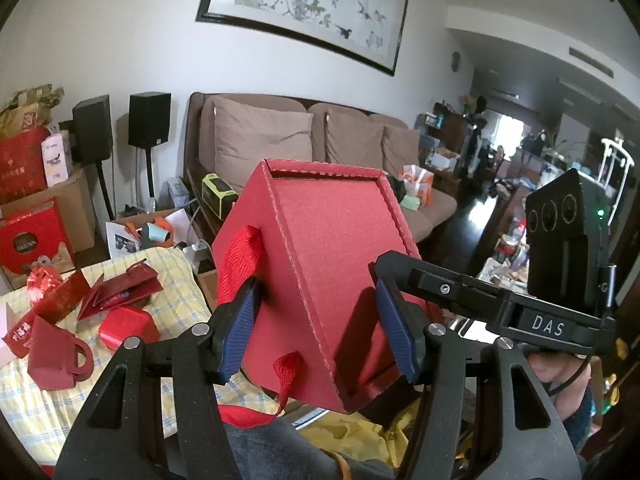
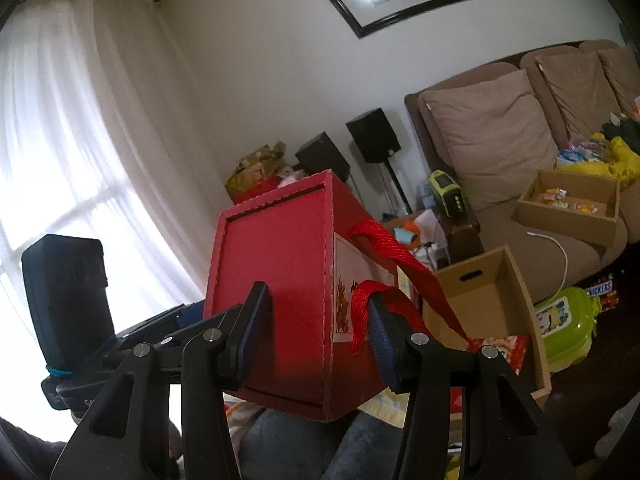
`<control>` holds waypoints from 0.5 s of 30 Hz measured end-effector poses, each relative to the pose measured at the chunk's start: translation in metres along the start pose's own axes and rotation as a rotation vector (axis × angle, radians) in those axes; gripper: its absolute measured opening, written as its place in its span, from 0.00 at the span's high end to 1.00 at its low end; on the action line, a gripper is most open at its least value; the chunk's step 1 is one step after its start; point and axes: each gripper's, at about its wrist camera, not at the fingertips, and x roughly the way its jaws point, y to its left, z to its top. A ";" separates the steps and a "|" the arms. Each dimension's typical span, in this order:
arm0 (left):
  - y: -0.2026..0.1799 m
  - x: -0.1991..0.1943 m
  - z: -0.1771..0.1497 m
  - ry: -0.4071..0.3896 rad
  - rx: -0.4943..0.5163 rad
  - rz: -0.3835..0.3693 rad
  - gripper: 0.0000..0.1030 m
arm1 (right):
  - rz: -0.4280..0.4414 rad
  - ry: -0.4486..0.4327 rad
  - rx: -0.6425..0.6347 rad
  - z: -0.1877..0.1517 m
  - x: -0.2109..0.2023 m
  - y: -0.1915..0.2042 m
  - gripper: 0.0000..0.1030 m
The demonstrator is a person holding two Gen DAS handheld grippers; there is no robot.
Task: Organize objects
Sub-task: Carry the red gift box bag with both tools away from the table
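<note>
Red box point(image 1: 320, 280), clamped by both grippers' fingers point(image 1: 240, 328)

Each camera sits just behind its own gripper and looks forward along the fingers, tilted slightly below level. The left wrist view faces the sofa point(image 1: 320, 140) head-on, with the right gripper point(image 1: 400, 280) entering from the right edge. The right wrist view faces further left, toward the curtain point(image 2: 80, 120), with the sofa at far right. Both views are very near the red box point(image 1: 328, 272), which fills the centre of each. Shared: box, sofa, speakers point(image 2: 374, 140), framed painting point(image 1: 312, 4).
</note>
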 end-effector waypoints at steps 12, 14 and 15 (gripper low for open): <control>0.003 0.037 -0.005 0.051 0.010 -0.027 0.45 | -0.025 0.029 0.041 -0.007 0.013 -0.034 0.51; 0.002 0.040 -0.003 0.041 0.019 -0.029 0.45 | -0.034 0.024 0.034 -0.004 0.013 -0.035 0.51; 0.001 0.042 -0.001 0.035 0.026 -0.027 0.45 | -0.033 0.021 0.034 -0.003 0.013 -0.037 0.51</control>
